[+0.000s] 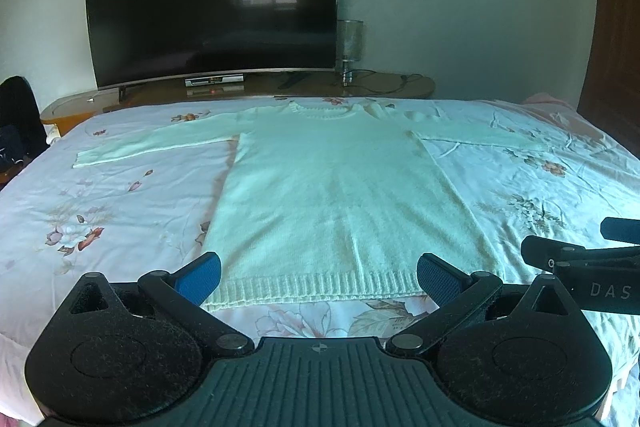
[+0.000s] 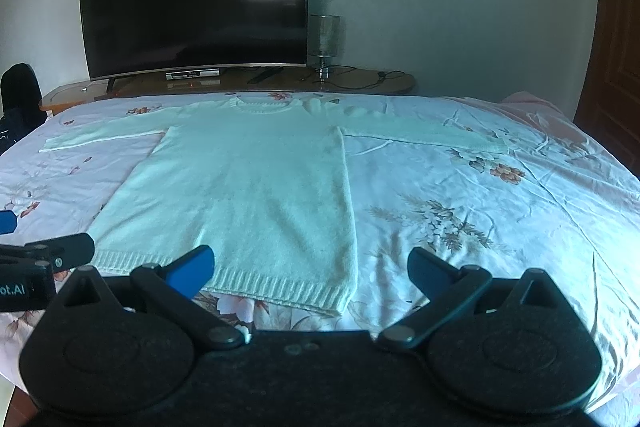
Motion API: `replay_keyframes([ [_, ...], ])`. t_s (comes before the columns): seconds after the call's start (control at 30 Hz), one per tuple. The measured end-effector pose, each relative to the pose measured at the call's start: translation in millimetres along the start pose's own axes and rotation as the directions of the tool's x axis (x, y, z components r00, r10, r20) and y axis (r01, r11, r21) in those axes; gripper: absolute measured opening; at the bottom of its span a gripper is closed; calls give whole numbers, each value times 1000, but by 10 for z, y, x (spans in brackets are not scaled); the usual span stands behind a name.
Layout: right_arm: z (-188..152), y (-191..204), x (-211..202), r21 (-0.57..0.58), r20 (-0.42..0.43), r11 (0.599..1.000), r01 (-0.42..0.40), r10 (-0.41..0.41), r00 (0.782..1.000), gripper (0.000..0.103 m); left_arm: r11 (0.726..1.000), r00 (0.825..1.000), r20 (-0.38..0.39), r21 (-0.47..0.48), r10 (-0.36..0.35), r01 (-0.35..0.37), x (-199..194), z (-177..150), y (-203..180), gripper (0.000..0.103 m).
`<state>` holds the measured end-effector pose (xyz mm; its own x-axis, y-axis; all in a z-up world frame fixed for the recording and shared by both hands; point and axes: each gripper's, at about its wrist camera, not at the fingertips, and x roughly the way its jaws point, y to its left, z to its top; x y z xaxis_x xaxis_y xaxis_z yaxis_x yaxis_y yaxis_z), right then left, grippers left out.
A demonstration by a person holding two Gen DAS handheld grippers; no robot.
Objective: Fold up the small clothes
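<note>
A pale white knit sweater [image 1: 332,195] lies flat on the bed, neck far, ribbed hem near, both sleeves spread out to the sides. It also shows in the right wrist view [image 2: 248,187]. My left gripper [image 1: 319,279] is open and empty, hovering just above the hem near its middle. My right gripper [image 2: 311,273] is open and empty, over the hem's right corner. Each gripper shows at the edge of the other's view.
The bed has a floral sheet [image 1: 100,211]. Beyond its far edge stands a wooden console [image 1: 360,87] with a large dark TV [image 1: 212,7], a set-top box and a glass lamp [image 1: 350,43]. A dark bag [image 1: 16,115] sits at the left.
</note>
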<state>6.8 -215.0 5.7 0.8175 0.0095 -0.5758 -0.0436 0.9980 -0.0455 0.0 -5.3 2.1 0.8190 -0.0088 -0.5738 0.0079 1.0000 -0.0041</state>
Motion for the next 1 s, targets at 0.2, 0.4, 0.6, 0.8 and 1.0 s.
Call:
replay_keyframes([
  [0.2, 7, 10, -5, -1, -2, 1000, -2, 2, 1000, 103, 1000, 1000, 3, -7, 2, -2, 11, 6, 9, 103],
  [0.4, 14, 20, 4, -3, -3, 1000, -4, 4, 1000, 103, 1000, 1000, 2, -7, 0, 0, 27, 12, 3, 103],
  [0.6, 6, 31, 4, -4, -4, 1000, -6, 6, 1000, 103, 1000, 1000, 6, -8, -3, 3, 15, 2, 6, 103],
  [0.8, 7, 30, 5, -4, -4, 1000, -7, 6, 1000, 103, 1000, 1000, 10, -6, -6, 6, 0, 0, 15, 103],
  [1.0, 6, 38, -1, -6, -2, 1000, -4, 4, 1000, 103, 1000, 1000, 12, -5, -6, 6, -16, 9, 7, 103],
])
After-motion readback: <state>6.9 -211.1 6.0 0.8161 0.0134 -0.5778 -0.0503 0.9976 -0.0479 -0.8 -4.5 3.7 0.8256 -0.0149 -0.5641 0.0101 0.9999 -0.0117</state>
